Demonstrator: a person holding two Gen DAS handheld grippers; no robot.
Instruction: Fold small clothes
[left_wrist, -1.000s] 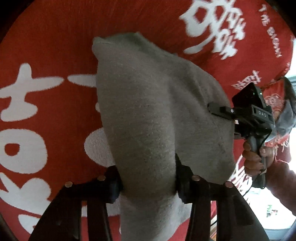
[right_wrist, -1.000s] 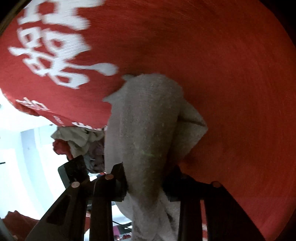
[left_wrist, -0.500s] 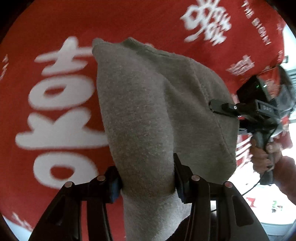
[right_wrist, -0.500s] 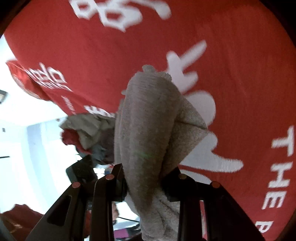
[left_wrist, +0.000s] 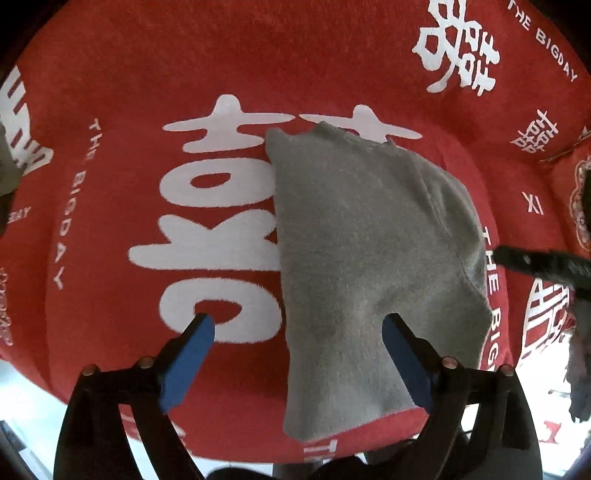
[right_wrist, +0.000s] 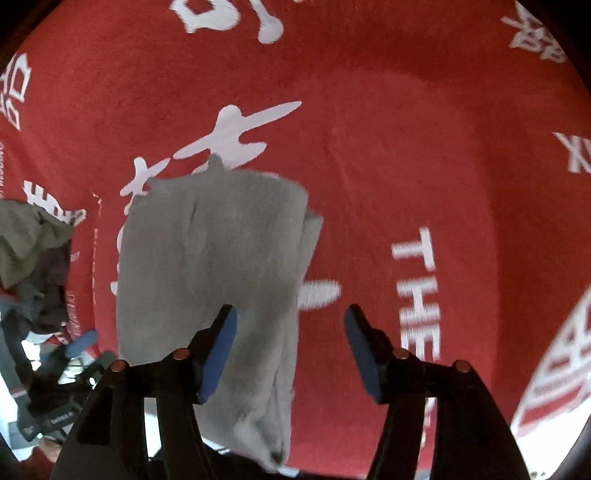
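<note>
The grey knitted garment (left_wrist: 369, 266) lies folded on the red cloth with white characters (left_wrist: 147, 110) that covers the bench. The left hand-held gripper (left_wrist: 297, 347) has just been opening; its blue pads stand wide, and the garment's near end lies between them, untouched. The right hand-held gripper (right_wrist: 290, 347) has likewise just been opening, holding nothing, the garment's edge under its left finger. A pile of other clothes (right_wrist: 33, 258) sits at nine o'clock.
</note>
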